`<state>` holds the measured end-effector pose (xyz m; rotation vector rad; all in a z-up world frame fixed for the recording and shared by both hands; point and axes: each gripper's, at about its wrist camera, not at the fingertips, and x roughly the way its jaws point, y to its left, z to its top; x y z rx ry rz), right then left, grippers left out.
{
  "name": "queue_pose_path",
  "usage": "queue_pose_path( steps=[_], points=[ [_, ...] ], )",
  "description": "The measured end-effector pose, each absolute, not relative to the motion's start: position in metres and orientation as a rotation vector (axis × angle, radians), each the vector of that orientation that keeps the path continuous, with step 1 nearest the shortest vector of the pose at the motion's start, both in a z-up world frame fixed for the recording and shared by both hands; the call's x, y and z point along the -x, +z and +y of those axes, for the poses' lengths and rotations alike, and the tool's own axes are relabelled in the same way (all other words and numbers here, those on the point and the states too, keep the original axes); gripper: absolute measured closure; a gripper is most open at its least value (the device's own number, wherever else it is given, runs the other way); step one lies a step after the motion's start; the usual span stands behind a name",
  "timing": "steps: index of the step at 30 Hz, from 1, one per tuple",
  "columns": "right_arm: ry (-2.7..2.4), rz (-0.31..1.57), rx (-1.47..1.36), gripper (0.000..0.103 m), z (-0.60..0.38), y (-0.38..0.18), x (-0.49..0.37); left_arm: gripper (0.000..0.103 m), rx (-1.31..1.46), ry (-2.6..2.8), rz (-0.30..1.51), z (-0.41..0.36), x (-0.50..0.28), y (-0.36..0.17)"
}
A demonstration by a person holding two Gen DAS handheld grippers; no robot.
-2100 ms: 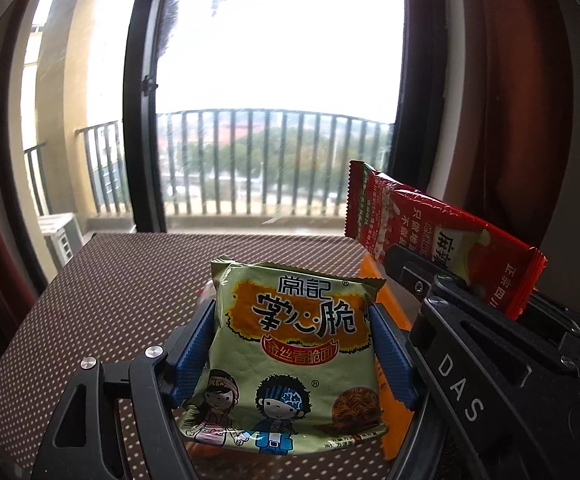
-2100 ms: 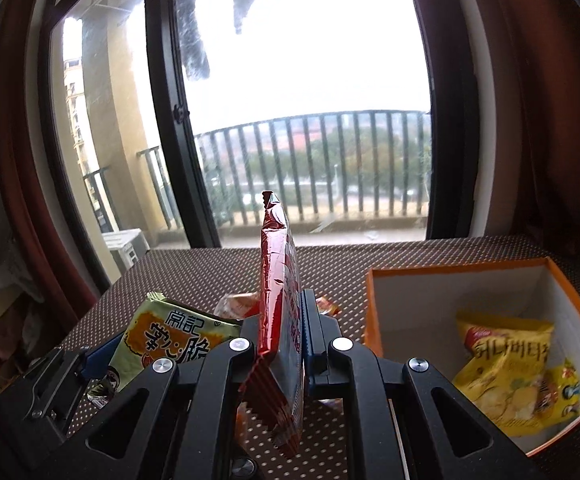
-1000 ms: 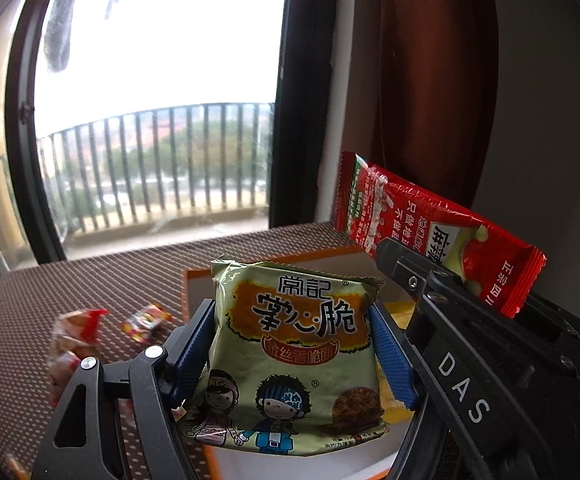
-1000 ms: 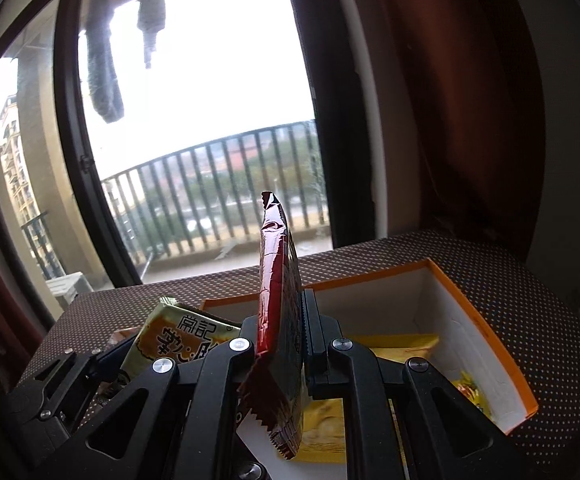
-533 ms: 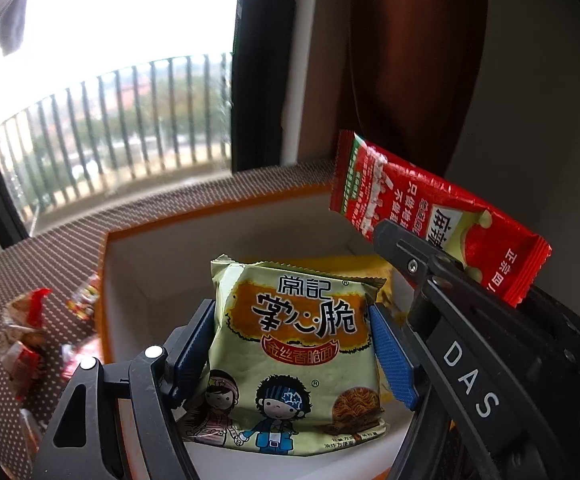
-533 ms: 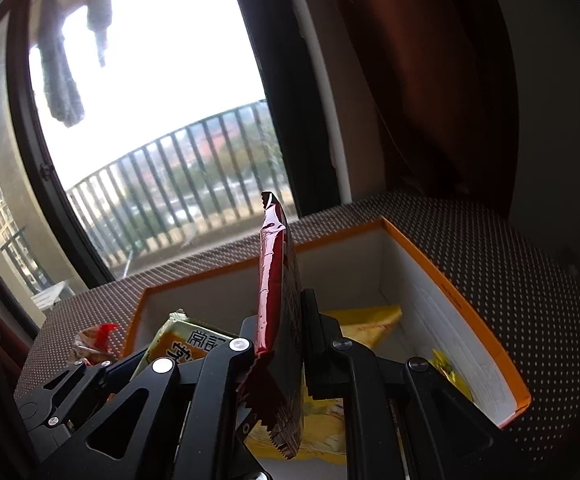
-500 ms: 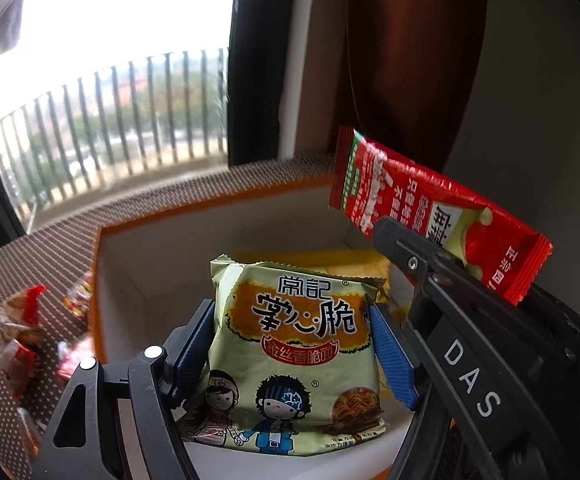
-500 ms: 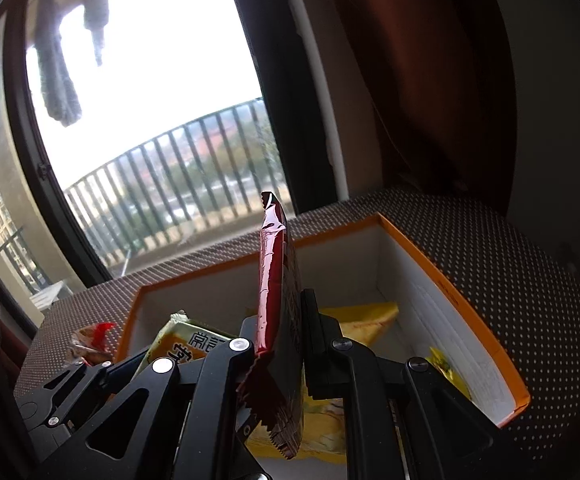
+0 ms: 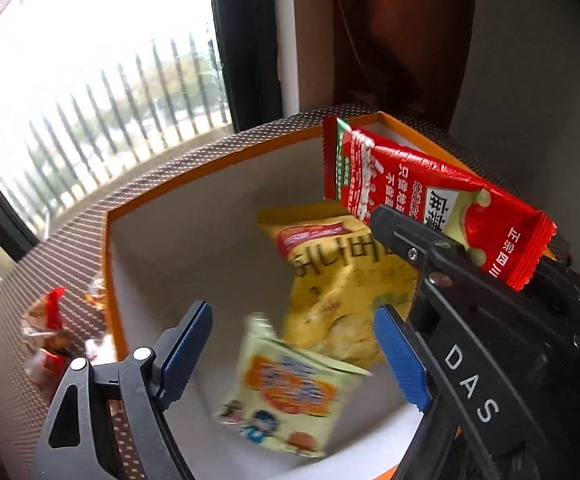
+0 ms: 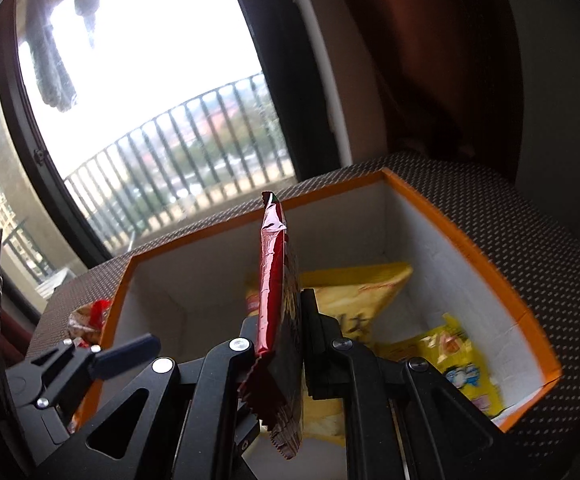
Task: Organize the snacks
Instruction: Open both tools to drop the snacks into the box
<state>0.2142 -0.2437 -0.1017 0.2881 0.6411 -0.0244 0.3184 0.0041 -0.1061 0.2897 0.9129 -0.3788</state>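
My left gripper (image 9: 294, 352) is open over the orange-rimmed white box (image 9: 178, 216). The green noodle-snack packet (image 9: 286, 396) is blurred and free of the fingers, inside the box below them, against a yellow chip bag (image 9: 342, 280). My right gripper (image 10: 280, 328) is shut on a red snack packet (image 10: 278, 280), held upright on edge above the box (image 10: 470, 248). The red packet (image 9: 422, 200) and the right gripper also show at the right of the left wrist view. The left gripper's fingers (image 10: 126, 350) show at the left of the right wrist view.
Several small red-wrapped candies (image 9: 46, 332) lie on the dotted brown table (image 9: 50, 248) left of the box. Another yellow packet (image 10: 458, 364) lies in the box's right corner. A window with railing is behind, with a dark curtain and wall at the right.
My left gripper has opened and let go of the green packet, which has dropped into the box. Both grippers have tilted down over the box. The right still grips the red packet.
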Motion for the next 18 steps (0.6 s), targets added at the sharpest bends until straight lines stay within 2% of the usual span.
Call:
queue_pose_path(
  steps=[18],
  points=[
    [0.086,0.739,-0.283,0.09,-0.181,-0.106,-0.236,0.017,-0.259,-0.248,0.878,0.035,-0.304,-0.099]
  ],
)
